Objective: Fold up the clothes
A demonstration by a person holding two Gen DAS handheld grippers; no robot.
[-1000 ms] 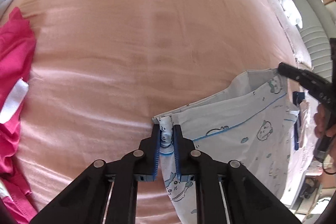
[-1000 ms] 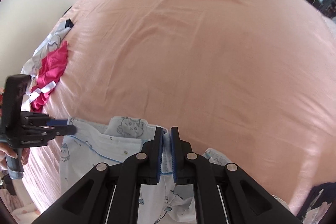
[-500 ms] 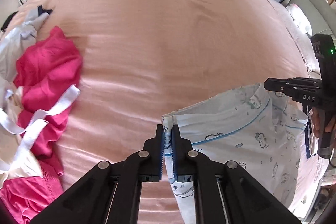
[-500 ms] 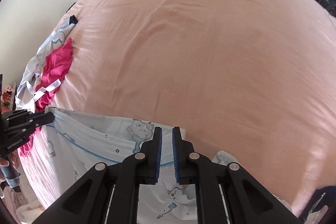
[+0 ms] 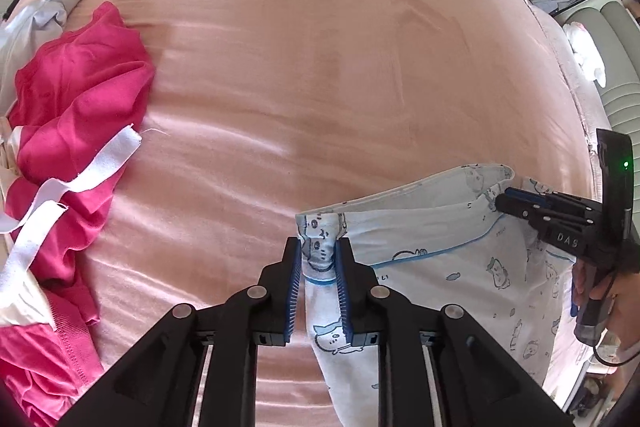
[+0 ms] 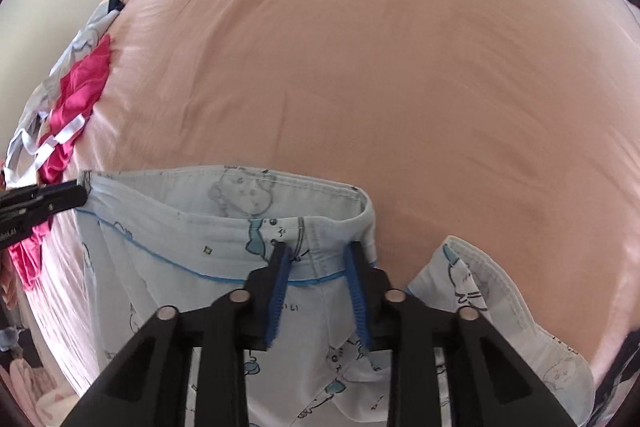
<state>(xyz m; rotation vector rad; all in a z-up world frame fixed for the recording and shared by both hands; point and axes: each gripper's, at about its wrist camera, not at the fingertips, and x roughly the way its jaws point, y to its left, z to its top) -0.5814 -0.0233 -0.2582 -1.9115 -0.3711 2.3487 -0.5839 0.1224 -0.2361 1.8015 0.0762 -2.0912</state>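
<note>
A white garment (image 5: pixel 440 251) printed with blue cartoon animals lies spread on the pink bed sheet (image 5: pixel 320 67). My left gripper (image 5: pixel 319 247) points down at its left top corner. Its jaws are opening, and the bunched corner still stands between the blue pads (image 5: pixel 295 267). My right gripper (image 6: pixel 318 255) hangs over the garment (image 6: pixel 180 227) at the right end of the waistband. Its jaws are opening too, and the cloth lies slack between them. Each view shows the other gripper at the far corner: the right one (image 5: pixel 504 199), the left one (image 6: pixel 76 197).
A crumpled red garment with white straps (image 5: pixel 80 99) and a pale grey garment (image 5: pixel 52 3) lie at the bed's left side. A grey padded headboard (image 5: pixel 616 75) borders the right. A second flap of printed cloth (image 6: pixel 480 291) lies right of my right gripper.
Both pairs of jaws have parted from a tight pinch. The right gripper has sunk toward the sheet, and the garment's top edge now lies stretched out between the two grippers.
</note>
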